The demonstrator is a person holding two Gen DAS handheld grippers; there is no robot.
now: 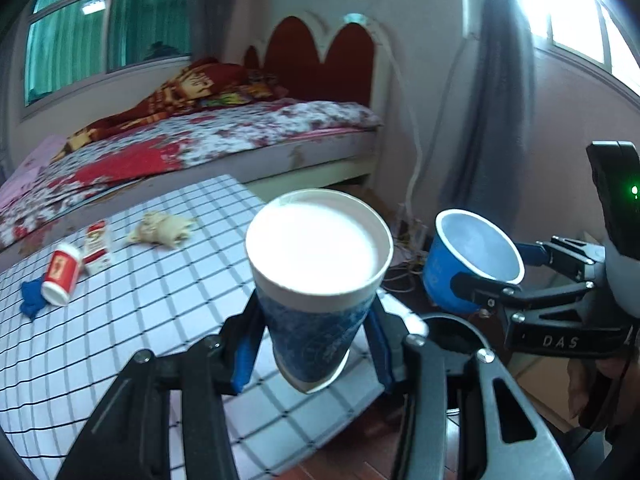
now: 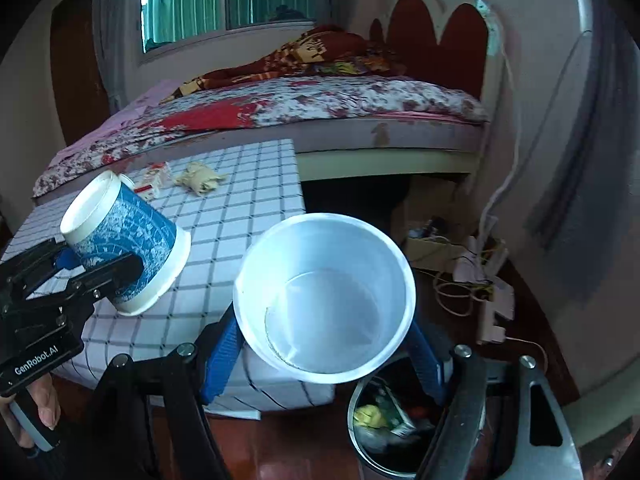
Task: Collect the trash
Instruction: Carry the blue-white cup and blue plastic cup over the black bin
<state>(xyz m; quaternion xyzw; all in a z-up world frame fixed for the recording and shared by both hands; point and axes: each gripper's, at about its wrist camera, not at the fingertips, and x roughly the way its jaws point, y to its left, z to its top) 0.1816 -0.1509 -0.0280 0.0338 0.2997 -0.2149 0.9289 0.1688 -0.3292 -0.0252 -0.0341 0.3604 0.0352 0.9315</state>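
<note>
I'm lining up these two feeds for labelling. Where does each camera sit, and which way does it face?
Left wrist: on the left tool, looking down over its blue paper cup to the checked table and bed; right tool shows.
Right wrist: on the right tool, over its white-lined cup and the bin; left tool and a hand show.
Shared: both cups, table, bed.

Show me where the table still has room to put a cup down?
The checked table is bare across its near and right parts, from the crumpled paper to the near edge. The far left corner is crowded: red-and-white bottle, small carton, blue scrap.
</note>
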